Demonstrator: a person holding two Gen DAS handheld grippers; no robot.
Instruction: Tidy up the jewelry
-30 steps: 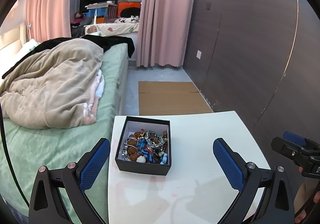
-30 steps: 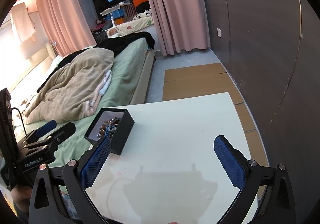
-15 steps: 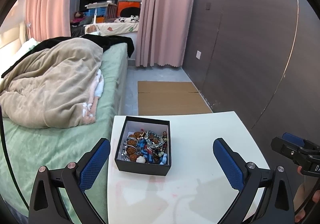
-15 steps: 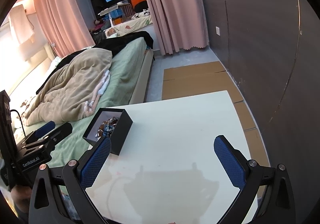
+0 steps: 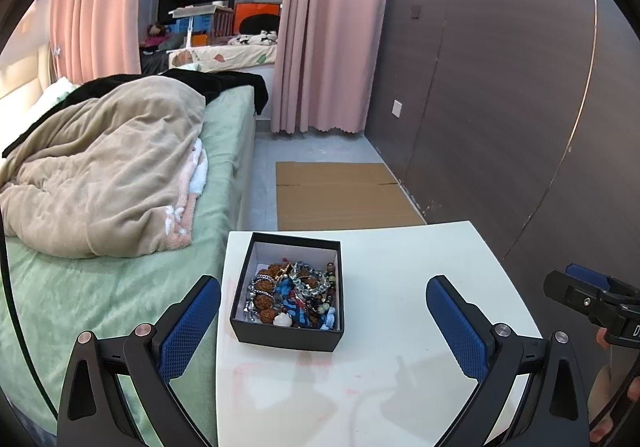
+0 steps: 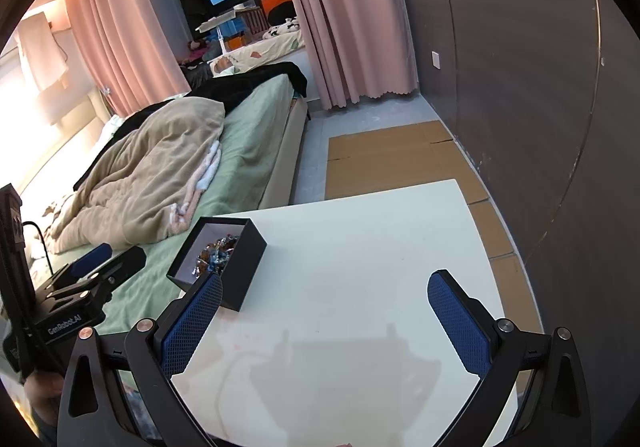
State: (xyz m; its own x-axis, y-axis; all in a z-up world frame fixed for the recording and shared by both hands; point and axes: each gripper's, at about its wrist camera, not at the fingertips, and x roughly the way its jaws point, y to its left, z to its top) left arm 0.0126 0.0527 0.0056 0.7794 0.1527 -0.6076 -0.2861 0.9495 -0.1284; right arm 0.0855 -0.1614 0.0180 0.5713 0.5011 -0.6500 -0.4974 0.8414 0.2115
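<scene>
A black open box (image 5: 286,333) with a white lining sits near the left edge of the white table (image 5: 400,367). It holds a tangle of jewelry (image 5: 294,297): brown bead bracelets, silver chains, blue pieces. My left gripper (image 5: 322,327) is open and empty, hovering just short of the box. My right gripper (image 6: 325,323) is open and empty over the table's near middle. The box (image 6: 240,271) lies to its left, by the left finger pad (image 6: 192,327), with the jewelry (image 6: 218,253) partly hidden by the box wall.
A bed (image 5: 120,279) with a beige blanket (image 5: 104,175) stands against the table's left side. A dark wall panel (image 5: 520,127) runs along the right. Cardboard (image 5: 340,191) lies on the floor beyond the table. The other gripper shows at each view's edge.
Both views have shifted slightly; the box sits a touch lower and nearer in each view. Both grippers stay open and empty.
</scene>
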